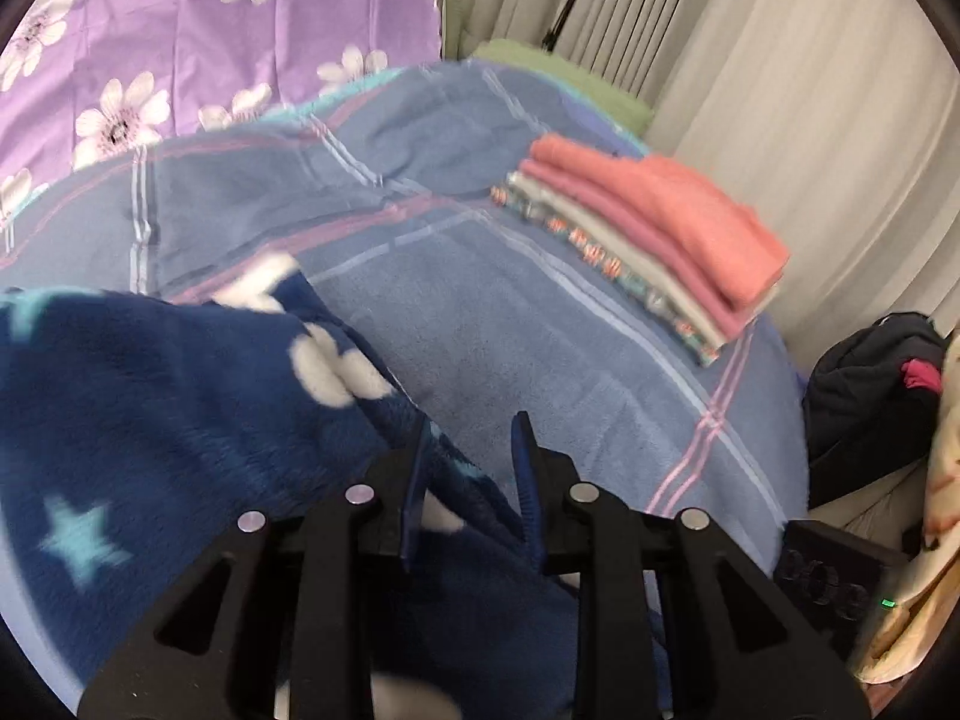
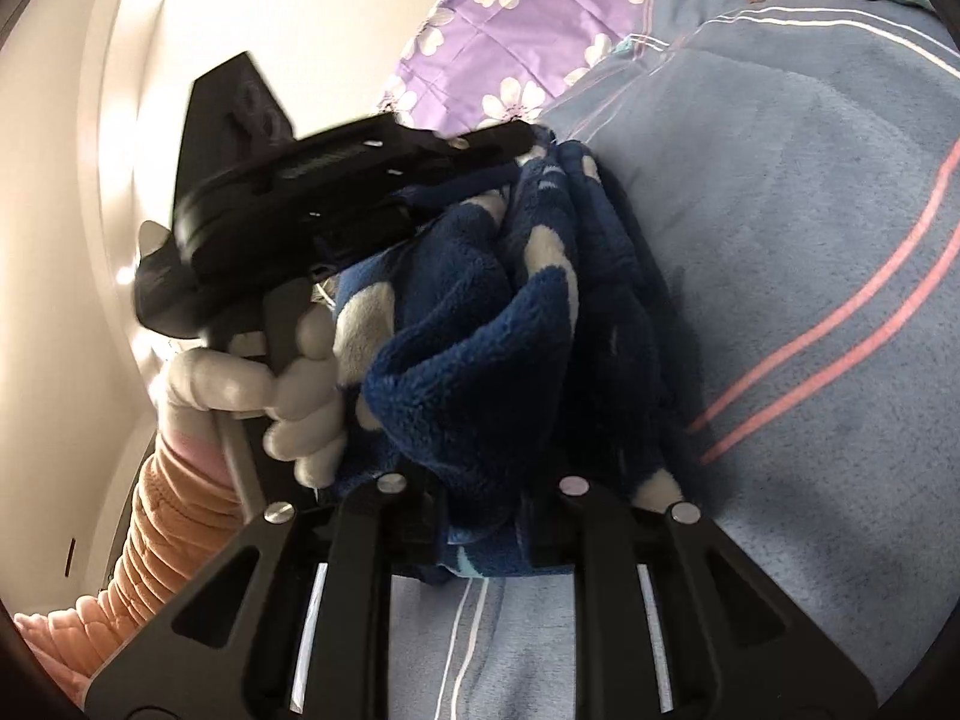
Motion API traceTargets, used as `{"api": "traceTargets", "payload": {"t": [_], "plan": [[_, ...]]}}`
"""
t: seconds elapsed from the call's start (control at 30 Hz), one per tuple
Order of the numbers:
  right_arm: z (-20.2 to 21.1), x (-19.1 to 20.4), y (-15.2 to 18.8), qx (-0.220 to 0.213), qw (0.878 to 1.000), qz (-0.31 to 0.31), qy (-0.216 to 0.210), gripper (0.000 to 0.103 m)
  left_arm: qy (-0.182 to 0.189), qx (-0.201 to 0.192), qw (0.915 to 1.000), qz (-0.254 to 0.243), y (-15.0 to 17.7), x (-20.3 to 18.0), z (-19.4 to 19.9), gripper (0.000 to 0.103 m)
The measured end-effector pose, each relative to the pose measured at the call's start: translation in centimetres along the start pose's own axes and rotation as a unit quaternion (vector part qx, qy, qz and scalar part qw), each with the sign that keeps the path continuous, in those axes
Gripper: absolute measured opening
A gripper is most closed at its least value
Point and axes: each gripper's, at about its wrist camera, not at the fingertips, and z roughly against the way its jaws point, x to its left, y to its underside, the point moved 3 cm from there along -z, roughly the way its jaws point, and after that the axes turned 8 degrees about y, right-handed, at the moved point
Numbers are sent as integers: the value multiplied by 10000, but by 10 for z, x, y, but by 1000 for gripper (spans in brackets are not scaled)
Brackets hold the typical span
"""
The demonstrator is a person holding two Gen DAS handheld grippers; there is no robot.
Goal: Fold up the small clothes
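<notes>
Fleece, dark blue with white blobs and pale stars, is the garment being worked on; it hangs bunched between the two grippers above a blue plaid blanket that covers the bed.

Only the right wrist view shows both tools at once. At the bottom of that view the right gripper has its jaws drawn close together on a thick fold of the fleece, whose edge pokes out below them. Higher up and to the left, the left gripper reaches in sideways, its tips buried in the upper edge of the same bunch. A white-gloved hand grips its handle, and a peach quilted sleeve runs down from the wrist. A cream wall fills the left of this view.

The left wrist view gives what that one lacks. The blue fingertips of the left gripper stand a little apart, with fleece lying in the gap and against the left finger; whether the pads press on it, I cannot tell from here. The rest of the garment spreads to the lower left. Far across the blanket, near its right edge, sits a stack of folded clothes, pink and coral on top, grey and a floral trim beneath. Behind are a purple flowered sheet, pale curtains and, lower right, a dark bag.
</notes>
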Motion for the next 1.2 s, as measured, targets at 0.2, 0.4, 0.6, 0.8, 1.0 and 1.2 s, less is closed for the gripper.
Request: {"api": "traceTargets", "payload": {"t": [0.2,0.4,0.6,0.8,1.0,1.2], "plan": [[-5,-3,3,24,10000,-2,-31,17,-1184,-613,9903,-387,3,28,72,34],[-9,-1,2,39,9998,87,156,34,-1433,-358,9888,194,16,90,65,33],[4,-5,-4,53,9999,-101,79,61,-1602,254,9840,-737,26,54,9,25],[6,-14,-19,-55,9990,-352,276,52,-1634,363,9815,-927,25,52,5,23],[30,14,-13,-370,9992,-79,97,19,-1877,-140,9759,-1104,29,38,26,30],[24,-7,-5,-30,9967,98,809,22,-1762,-368,9764,-1196,36,25,28,49]]}}
